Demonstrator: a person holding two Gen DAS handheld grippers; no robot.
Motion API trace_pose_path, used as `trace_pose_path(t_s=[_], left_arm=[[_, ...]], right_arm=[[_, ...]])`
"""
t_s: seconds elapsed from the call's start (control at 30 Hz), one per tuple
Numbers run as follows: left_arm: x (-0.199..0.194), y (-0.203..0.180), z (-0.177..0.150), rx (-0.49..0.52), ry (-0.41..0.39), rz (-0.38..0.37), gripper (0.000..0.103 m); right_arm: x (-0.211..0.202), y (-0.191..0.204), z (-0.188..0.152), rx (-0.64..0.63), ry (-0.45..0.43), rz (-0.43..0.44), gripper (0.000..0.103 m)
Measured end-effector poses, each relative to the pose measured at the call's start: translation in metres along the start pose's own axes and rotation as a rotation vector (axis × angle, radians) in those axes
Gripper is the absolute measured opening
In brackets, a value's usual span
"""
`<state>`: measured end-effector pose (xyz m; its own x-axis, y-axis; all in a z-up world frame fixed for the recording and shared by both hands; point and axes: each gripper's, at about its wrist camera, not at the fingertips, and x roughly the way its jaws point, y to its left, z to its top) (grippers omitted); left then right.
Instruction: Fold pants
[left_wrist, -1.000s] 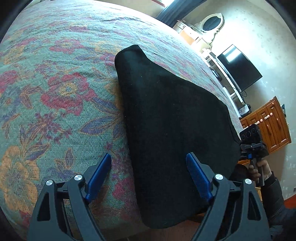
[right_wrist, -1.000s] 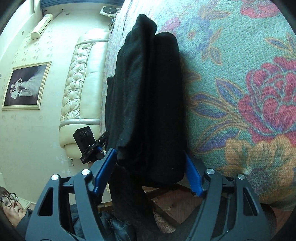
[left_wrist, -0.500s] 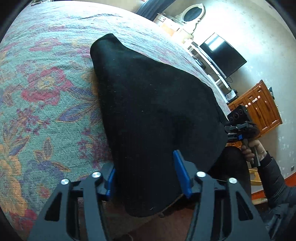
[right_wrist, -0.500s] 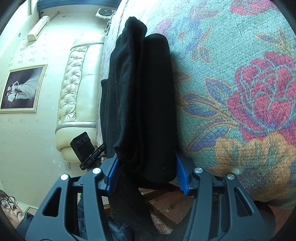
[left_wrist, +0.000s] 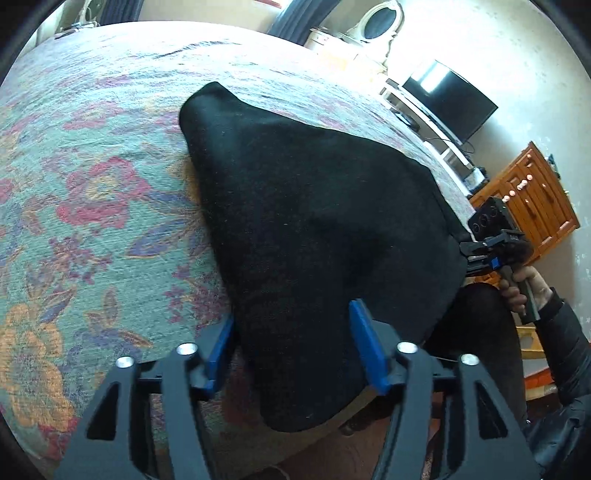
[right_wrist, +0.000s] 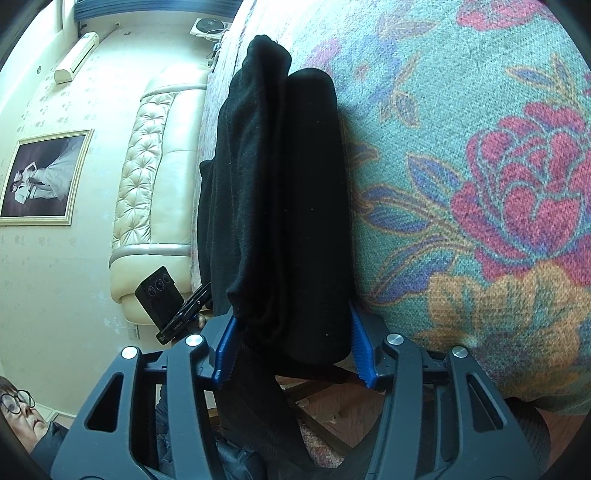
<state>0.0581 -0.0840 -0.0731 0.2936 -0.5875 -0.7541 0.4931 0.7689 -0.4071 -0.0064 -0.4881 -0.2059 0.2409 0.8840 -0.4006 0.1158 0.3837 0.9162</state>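
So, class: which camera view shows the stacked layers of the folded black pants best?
The right wrist view: the pants appear edge-on, layers visible. The left wrist view shows only their flat top.

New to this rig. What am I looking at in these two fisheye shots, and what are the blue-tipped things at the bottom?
There is no robot. A person holds a two-finger gripper in each hand, each with a fisheye camera looking along its blue fingers. One picture is from the left gripper, the other from the right gripper. Black pants, already folded over, lie at the edge of a bed with a floral bedspread. The right fingers have just been closing and now pinch the folded bundle. The left fingers have just opened wider. Cloth sits between them, apparently unclamped.
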Motion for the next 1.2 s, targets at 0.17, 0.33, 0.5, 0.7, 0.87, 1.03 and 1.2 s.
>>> trace_pose_path(t_s=[0.17, 0.33, 0.5, 0.7, 0.87, 1.03, 1.2], left_arm=[[-0.001, -0.002, 0.001, 0.001, -0.003, 0.037, 0.083], [0.005, 0.005, 0.005, -0.015, 0.018, 0.011, 0.085], [0.013, 0.006, 0.012, -0.012, 0.043, -0.006, 0.085], [0.024, 0.004, 0.024, -0.004, 0.061, -0.016, 0.085], [0.03, 0.01, 0.03, -0.025, 0.062, -0.047, 0.086], [0.033, 0.014, 0.033, -0.027, 0.06, -0.077, 0.086], [0.034, 0.014, 0.037, -0.029, 0.064, -0.1, 0.086]], right_arm=[[-0.003, -0.004, 0.002, 0.006, -0.002, 0.013, 0.055], [-0.01, 0.003, 0.009, -0.032, -0.036, 0.002, 0.062], [-0.016, 0.008, 0.03, -0.053, -0.088, -0.016, 0.073], [-0.002, 0.016, 0.058, -0.085, -0.086, -0.045, 0.088], [0.013, 0.024, 0.069, -0.125, -0.05, -0.06, 0.09], [0.015, 0.026, 0.068, -0.149, -0.057, -0.049, 0.087], [0.01, 0.016, 0.065, -0.139, -0.061, -0.062, 0.061]])
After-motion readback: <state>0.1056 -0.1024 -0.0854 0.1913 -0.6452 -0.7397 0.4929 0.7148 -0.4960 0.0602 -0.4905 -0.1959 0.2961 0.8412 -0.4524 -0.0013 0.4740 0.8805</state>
